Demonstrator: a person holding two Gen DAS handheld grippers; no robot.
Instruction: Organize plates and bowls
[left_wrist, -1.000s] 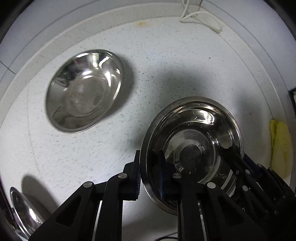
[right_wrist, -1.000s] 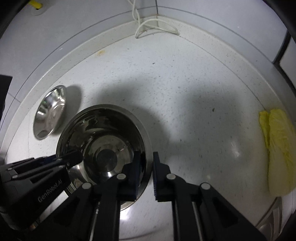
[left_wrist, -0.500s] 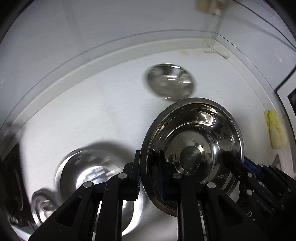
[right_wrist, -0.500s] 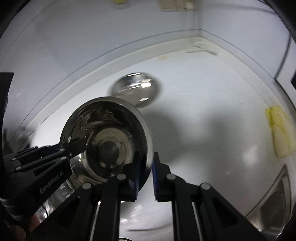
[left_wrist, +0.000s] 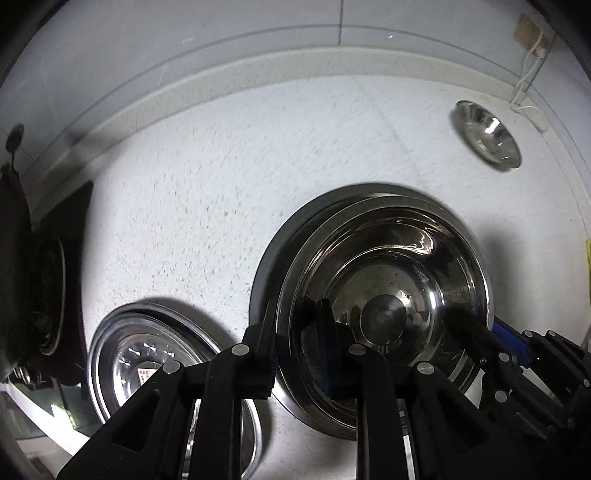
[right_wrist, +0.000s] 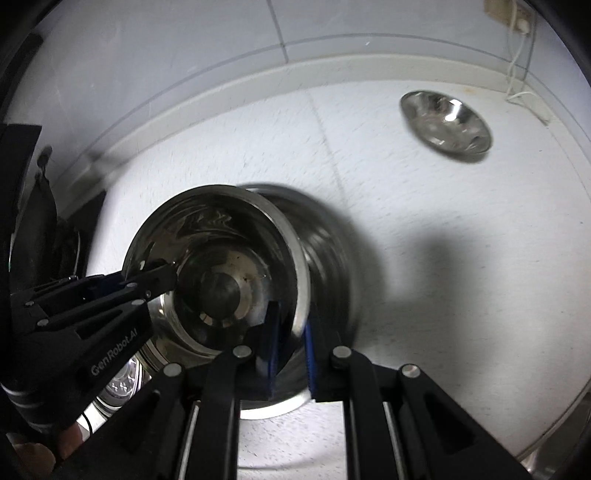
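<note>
1. Left wrist view: the bowl is gripped at its near-left rim by the left gripper, which is clenched on the rim, one finger outside and one inside. The right gripper is seen pinching the opposite rim. A second rim shows just behind the bowl – whether the bowl is already nested in another one cannot be told.
2. Risk, as judged here: the rim is thin and slick, so the bowl may slip or tilt if one gripper is loosened before the other.
3. A plate lies on the counter just left of the bowl; it could be struck if the bowl is swung that way. A small bowl sits well apart, near the wall.
4. Right wrist view: the right gripper is closed on the bowl's near-right rim, the wall of the bowl between its pads. The left gripper holds the far-left rim.
5. The bowl appears tilted and blurred – a hard set-down could be noisy and could make it bounce.
</note>
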